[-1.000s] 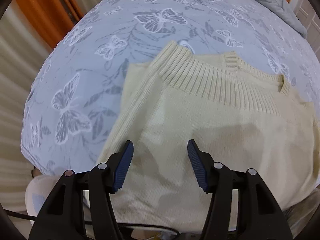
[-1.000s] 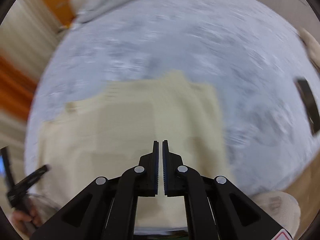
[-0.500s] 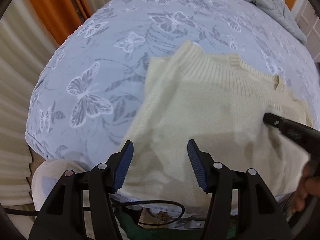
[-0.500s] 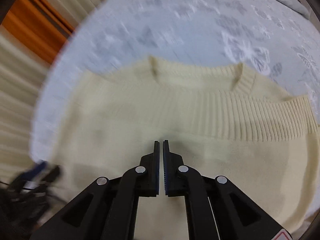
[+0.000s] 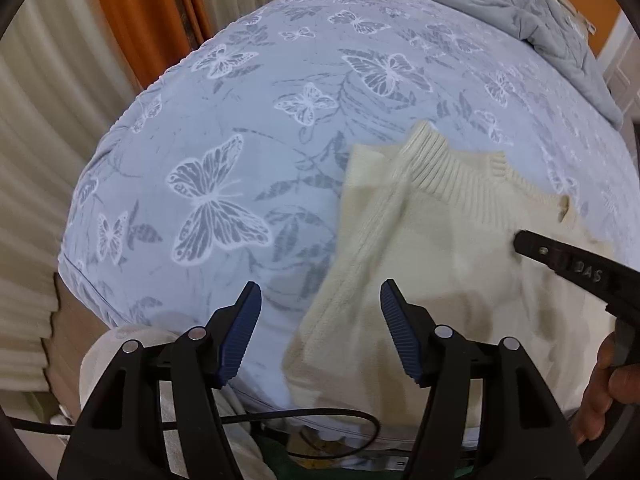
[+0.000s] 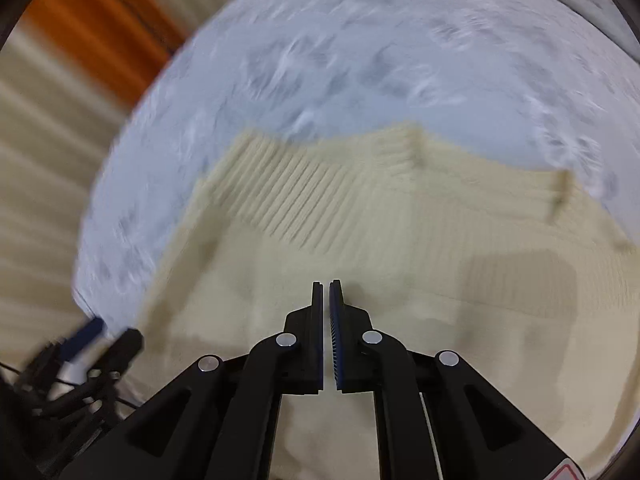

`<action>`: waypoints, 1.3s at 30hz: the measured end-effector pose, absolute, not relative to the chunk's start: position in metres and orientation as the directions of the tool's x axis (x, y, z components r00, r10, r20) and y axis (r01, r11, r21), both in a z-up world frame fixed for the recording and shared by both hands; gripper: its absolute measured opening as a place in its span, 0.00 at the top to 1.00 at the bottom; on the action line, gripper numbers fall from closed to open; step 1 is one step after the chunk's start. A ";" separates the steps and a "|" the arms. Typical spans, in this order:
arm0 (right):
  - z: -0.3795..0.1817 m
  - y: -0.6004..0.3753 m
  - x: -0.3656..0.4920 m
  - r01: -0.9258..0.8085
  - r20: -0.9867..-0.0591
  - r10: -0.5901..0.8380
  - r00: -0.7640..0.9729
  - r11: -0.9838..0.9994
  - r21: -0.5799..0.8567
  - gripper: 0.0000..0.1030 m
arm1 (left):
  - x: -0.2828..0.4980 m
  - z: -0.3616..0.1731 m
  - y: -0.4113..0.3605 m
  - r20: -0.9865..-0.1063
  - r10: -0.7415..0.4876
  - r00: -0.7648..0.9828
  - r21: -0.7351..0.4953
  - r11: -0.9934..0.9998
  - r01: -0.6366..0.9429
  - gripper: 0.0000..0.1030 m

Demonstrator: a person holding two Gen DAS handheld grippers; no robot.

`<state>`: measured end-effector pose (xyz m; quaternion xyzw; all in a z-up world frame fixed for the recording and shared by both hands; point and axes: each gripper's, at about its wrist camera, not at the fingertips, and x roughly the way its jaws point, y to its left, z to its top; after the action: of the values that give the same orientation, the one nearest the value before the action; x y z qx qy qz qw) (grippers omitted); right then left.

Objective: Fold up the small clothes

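A cream knitted sweater [image 5: 440,264] lies folded on the blue butterfly bedspread [image 5: 240,128], its ribbed hem [image 5: 452,184] facing away. My left gripper [image 5: 320,312] is open and empty, hovering over the sweater's left edge near the bed's front. My right gripper [image 6: 326,308] is shut and empty, its tips over the sweater [image 6: 400,240]. It also shows in the left wrist view [image 5: 560,260] reaching in from the right above the sweater. The right wrist view is motion-blurred.
A grey quilt [image 5: 520,12] is bunched at the far end of the bed. Orange and cream curtains [image 5: 132,20] hang to the left. A black cable [image 5: 320,416] runs below the bed's front edge. The left gripper shows in the right wrist view [image 6: 80,348].
My left gripper has drawn back and to the left, off the sweater's middle to its left edge. My right gripper has swung over the sweater and stays shut.
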<state>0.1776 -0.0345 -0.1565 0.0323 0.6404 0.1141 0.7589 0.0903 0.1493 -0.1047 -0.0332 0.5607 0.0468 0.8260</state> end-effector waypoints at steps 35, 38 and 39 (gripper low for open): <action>-0.117 -0.129 0.139 0.083 -0.927 0.222 0.304 0.963 0.258 0.88 | 0.124 -0.167 0.161 -0.975 -0.109 0.191 -0.156 0.955 -0.252 0.12; -0.150 -0.114 0.153 0.085 -0.954 0.211 0.214 0.969 0.233 0.91 | 0.128 -0.183 0.167 -0.965 -0.180 0.192 -0.232 0.928 -0.291 0.11; -0.158 -0.112 0.155 0.086 -0.956 0.209 0.207 0.969 0.230 0.93 | 0.127 -0.184 0.170 -0.961 -0.194 0.199 -0.248 0.921 -0.302 0.11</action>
<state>0.1546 -0.1117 -0.1581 0.1171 0.6283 0.0401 0.7681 0.1275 0.1698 -0.1843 -0.1961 0.6316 0.0361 0.7492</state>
